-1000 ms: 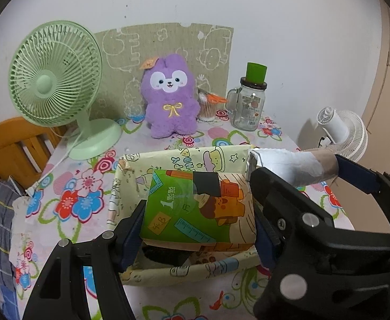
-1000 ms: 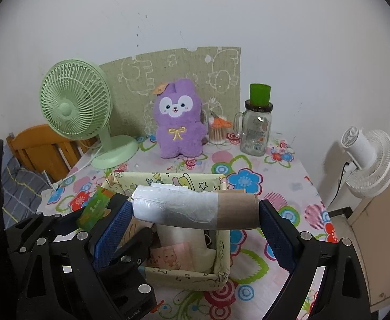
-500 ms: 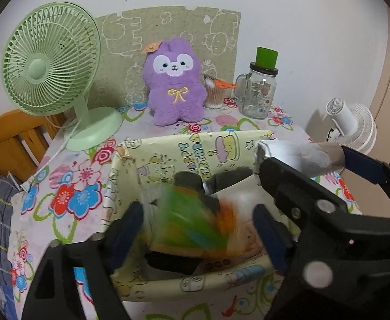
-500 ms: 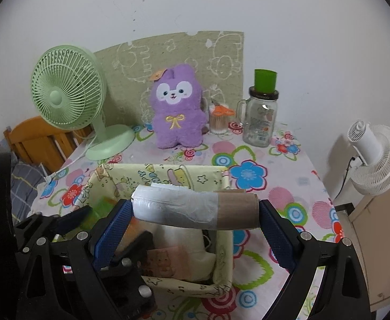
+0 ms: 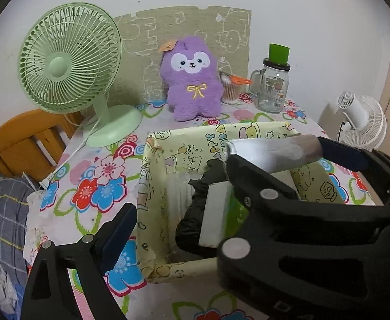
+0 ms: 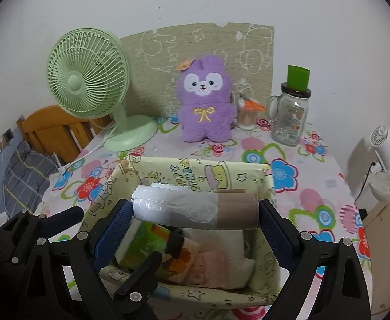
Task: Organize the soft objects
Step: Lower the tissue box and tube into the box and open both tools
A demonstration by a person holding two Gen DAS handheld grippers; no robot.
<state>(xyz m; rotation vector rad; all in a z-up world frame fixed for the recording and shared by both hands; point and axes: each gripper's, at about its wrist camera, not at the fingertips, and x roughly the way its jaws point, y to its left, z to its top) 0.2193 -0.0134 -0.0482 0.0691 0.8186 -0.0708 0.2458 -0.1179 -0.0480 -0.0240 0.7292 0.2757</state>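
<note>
The green tissue pack (image 6: 144,242) lay inside the printed fabric basket (image 6: 195,170) on the tabletop (image 6: 309,200), released. The left gripper (image 5: 184,229) jaws had just been opening and stood wide with nothing between them. The right gripper (image 6: 195,226) jaws were clenched on a roll of plastic bags (image 6: 195,208) above the basket.
</note>
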